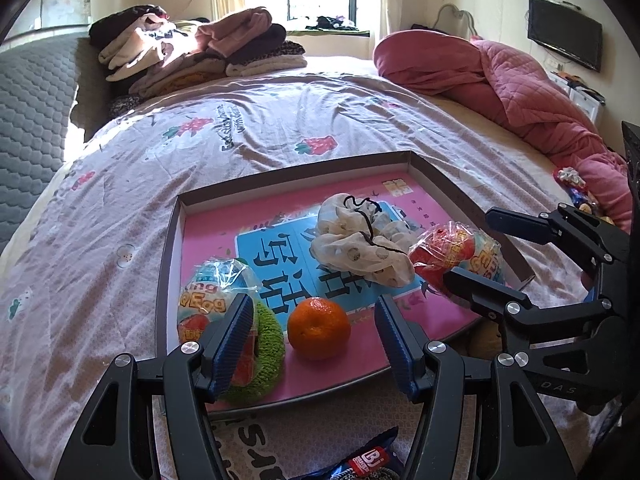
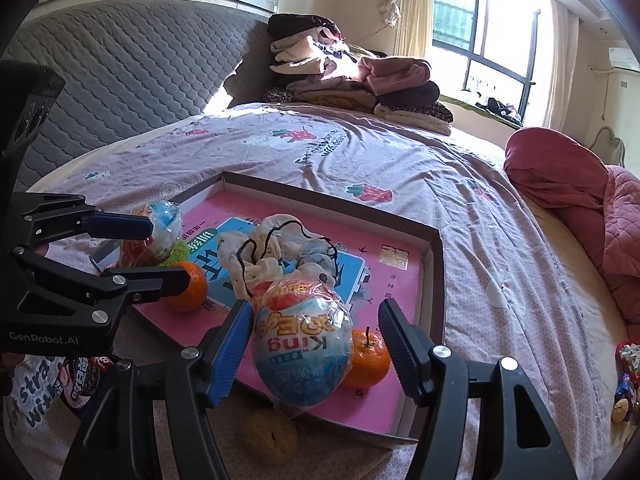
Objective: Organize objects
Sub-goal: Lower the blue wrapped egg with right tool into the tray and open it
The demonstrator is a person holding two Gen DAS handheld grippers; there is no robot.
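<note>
Bed, pink tray (image 1: 436,184) half filled. Left gripper (image 1: 316,344) fingers apart around orange (image 1: 319,328), no contact. Right gripper (image 2: 316,344) fingers apart flanking wrapped egg (image 2: 302,350) at near edge, pads not pressing. Best centre, close gently; wrapper slippery, egg likely to roll.

Tray (image 1: 173,240) centre crowded: cloth bundle (image 1: 360,240), orange (image 1: 319,328); far pink floor apparently free.

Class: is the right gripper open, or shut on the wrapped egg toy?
Open. The right gripper straddles the egg toy, with a clear gap at one finger.
</note>
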